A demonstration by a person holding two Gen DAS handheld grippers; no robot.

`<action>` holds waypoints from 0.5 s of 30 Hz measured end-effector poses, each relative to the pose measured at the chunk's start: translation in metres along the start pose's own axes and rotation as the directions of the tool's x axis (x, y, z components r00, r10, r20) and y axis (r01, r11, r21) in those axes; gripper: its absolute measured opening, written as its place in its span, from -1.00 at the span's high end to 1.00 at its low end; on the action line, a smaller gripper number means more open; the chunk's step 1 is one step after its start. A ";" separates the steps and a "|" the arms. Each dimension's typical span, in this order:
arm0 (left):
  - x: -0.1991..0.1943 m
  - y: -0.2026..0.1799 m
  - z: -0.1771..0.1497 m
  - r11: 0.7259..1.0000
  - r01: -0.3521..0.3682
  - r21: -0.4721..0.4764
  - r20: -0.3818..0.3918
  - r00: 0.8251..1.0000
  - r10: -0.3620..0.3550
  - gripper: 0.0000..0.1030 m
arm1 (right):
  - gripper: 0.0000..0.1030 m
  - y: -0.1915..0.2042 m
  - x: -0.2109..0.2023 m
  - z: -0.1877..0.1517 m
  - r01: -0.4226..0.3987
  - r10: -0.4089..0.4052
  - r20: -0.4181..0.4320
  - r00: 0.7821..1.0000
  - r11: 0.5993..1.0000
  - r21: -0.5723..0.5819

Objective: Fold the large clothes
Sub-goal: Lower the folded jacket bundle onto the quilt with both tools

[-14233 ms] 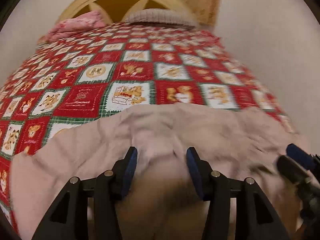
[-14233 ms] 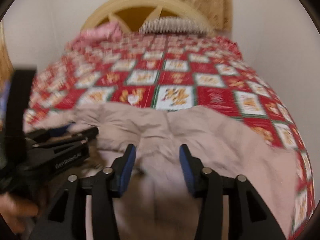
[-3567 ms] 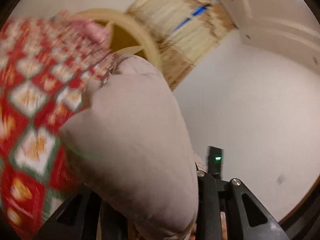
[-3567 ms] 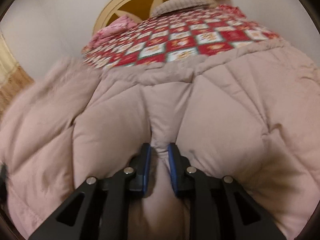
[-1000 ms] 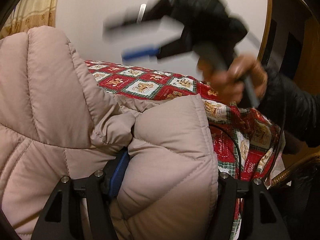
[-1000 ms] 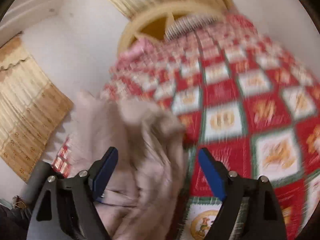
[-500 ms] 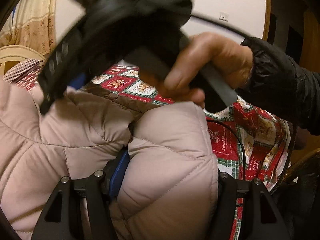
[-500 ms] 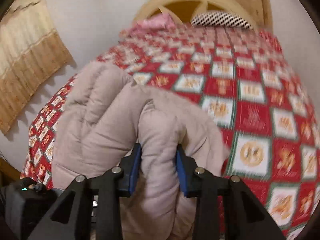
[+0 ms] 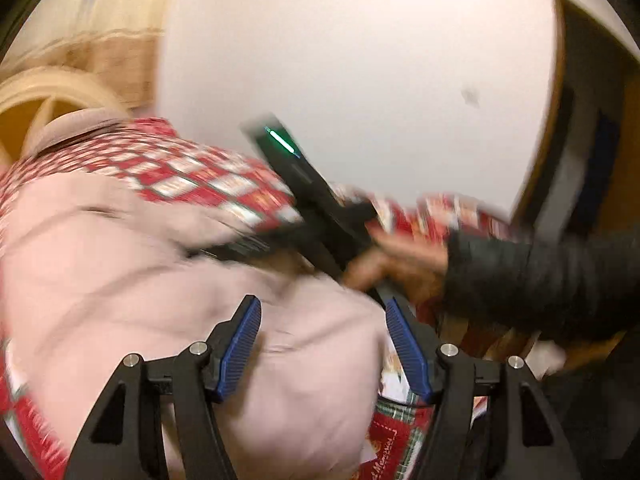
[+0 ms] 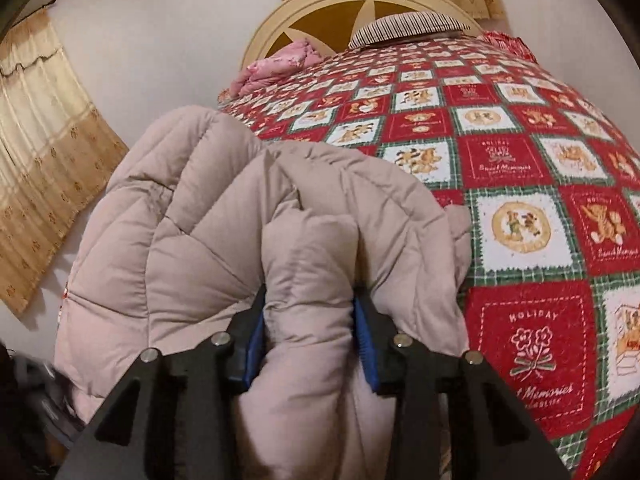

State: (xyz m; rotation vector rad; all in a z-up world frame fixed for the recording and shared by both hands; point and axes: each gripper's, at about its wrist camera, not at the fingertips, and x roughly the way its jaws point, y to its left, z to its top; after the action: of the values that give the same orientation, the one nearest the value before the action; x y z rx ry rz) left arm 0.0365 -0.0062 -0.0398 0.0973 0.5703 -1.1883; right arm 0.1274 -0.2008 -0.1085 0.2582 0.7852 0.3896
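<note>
A large puffy beige quilted jacket (image 10: 208, 232) lies bunched at the near left corner of the bed. My right gripper (image 10: 310, 300) is shut on a thick fold of the jacket, blue pads pressed into it on both sides. My left gripper (image 9: 322, 312) is open and empty, its blue pads wide apart just above the jacket (image 9: 120, 272). In the blurred left wrist view the right gripper body (image 9: 304, 196) and the hand holding it (image 9: 396, 256) sit on the jacket's far side.
The bed carries a red, white and green patchwork quilt (image 10: 500, 160). A pink cloth (image 10: 276, 66) and striped pillow (image 10: 404, 26) lie by the cream headboard (image 10: 320, 4). Curtains (image 10: 40, 140) hang left. A white wall (image 9: 352, 60) and dark doorway (image 9: 592, 128) stand right.
My left gripper has let go of the jacket fold and opened, swinging back. My right gripper has stayed shut on its fold and now holds still, the jacket settled lower on the bed.
</note>
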 end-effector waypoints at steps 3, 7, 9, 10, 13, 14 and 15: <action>-0.041 0.040 0.023 0.979 -0.150 -0.134 0.100 0.981 0.164 -0.27 | 0.24 0.002 0.000 0.000 0.001 -0.001 0.011 1.000 1.000 0.004; -0.032 0.090 0.047 0.831 -0.463 -0.309 -0.010 0.875 0.484 -0.27 | 0.24 0.000 -0.002 -0.004 0.009 -0.009 0.034 0.999 1.000 0.025; -0.009 0.113 0.048 0.730 -0.571 -0.375 -0.102 0.808 0.580 -0.27 | 0.24 0.001 -0.004 -0.007 0.019 -0.021 0.044 0.999 0.999 0.031; 0.000 0.117 0.047 0.703 -0.599 -0.384 -0.127 0.788 0.602 -0.28 | 0.24 0.002 -0.006 -0.008 0.025 -0.026 0.047 0.999 0.999 0.033; 0.029 0.122 0.044 0.631 -0.686 -0.361 -0.183 0.716 0.674 -0.58 | 0.24 0.002 -0.008 -0.010 0.039 -0.041 0.054 0.998 0.998 0.044; 0.036 0.120 0.043 0.609 -0.716 -0.340 -0.203 0.689 0.696 -0.66 | 0.24 0.001 -0.008 -0.011 0.037 -0.040 0.057 0.998 0.998 0.051; 0.041 0.118 0.042 0.593 -0.738 -0.323 -0.217 0.667 0.712 -0.70 | 0.24 -0.001 -0.009 -0.011 0.031 -0.035 0.060 0.998 0.998 0.059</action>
State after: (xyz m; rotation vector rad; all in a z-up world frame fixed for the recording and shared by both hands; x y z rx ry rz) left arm 0.1682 -0.0103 -0.0490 0.0230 0.7198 -0.2417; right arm 0.1140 -0.2042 -0.1108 0.3095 0.7404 0.3269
